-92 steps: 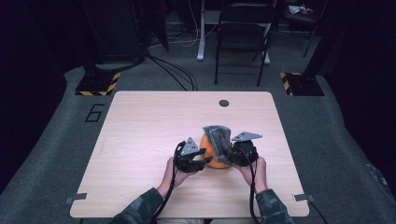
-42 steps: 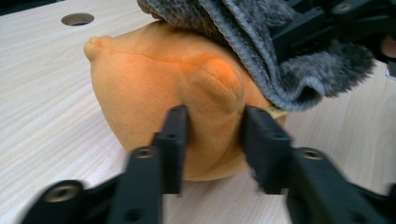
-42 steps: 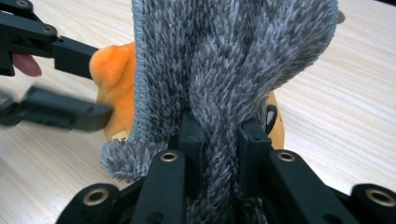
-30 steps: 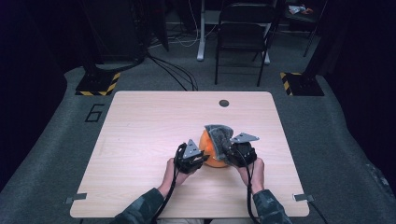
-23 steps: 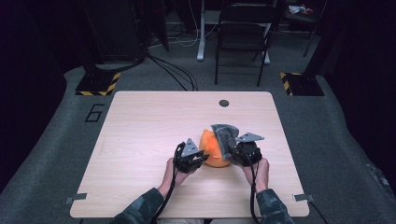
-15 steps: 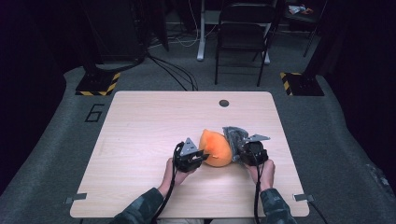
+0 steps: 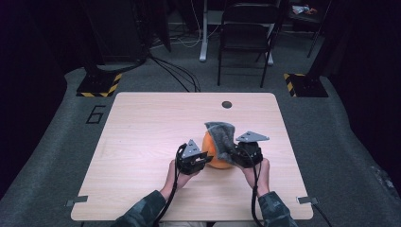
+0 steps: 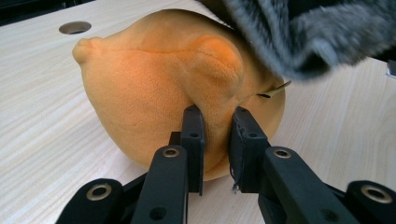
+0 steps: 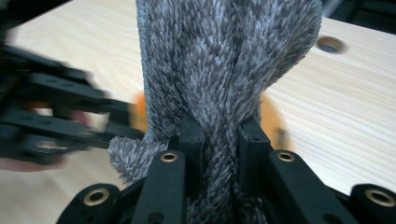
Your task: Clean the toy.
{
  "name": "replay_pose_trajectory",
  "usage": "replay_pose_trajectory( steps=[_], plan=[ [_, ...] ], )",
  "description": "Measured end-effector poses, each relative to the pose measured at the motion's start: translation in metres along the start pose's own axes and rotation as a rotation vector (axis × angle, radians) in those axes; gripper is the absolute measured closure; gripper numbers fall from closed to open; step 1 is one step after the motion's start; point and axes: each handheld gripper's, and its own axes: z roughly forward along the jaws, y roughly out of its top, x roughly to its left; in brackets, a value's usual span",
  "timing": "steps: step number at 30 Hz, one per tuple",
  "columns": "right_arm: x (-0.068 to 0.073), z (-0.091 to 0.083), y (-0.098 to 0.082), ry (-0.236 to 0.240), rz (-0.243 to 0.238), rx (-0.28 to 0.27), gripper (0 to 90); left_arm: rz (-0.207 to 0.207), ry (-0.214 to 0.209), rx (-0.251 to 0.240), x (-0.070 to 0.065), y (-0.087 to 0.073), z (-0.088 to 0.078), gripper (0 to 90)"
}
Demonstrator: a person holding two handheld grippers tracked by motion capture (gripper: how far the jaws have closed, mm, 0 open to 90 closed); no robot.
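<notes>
An orange plush toy [image 7: 213, 152] [image 8: 173, 93] rests on the wooden table [image 7: 142, 127] near its front middle. My left gripper [image 7: 204, 156] [image 8: 215, 140] is shut on a fold of the orange plush from its left side. A grey fuzzy cloth [image 7: 222, 135] [image 9: 224, 74] [image 8: 303, 32] drapes over the toy's right side. My right gripper [image 7: 236, 158] [image 9: 219, 140] is shut on the grey cloth and holds it bunched upright between its jaws. The left gripper's body [image 9: 51, 121] appears blurred in the right gripper view.
A round cable hole [image 7: 227, 104] [image 8: 74, 27] [image 9: 330, 44] sits in the table near its far edge. Beyond the table stand a black chair [image 7: 246, 33] and two yellow-and-black striped floor bases [image 7: 99, 85]. A painted number marks the floor at the left [image 7: 96, 114].
My right gripper pulled the grey cloth off to the right of the toy half a second ago, then brought it back up against the toy's right side. The left gripper stayed put.
</notes>
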Motion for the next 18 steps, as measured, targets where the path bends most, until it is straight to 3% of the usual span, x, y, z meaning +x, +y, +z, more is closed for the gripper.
replay_pose_trajectory(
  steps=[4, 7, 18],
  plan=[
    [0.008, 0.012, -0.004, -0.033, -0.054, 0.036, 75.3, -0.008, -0.004, 0.011, 0.001, -0.002, 0.001, 77.2],
    [0.0, 0.013, -0.007, -0.049, -0.045, 0.047, 75.3, 0.007, -0.003, 0.015, 0.001, -0.002, 0.002, 77.2],
    [-0.033, 0.017, -0.025, -0.106, 0.028, 0.096, 75.3, -0.011, -0.013, 0.009, 0.003, -0.003, 0.003, 76.8]
  ],
)
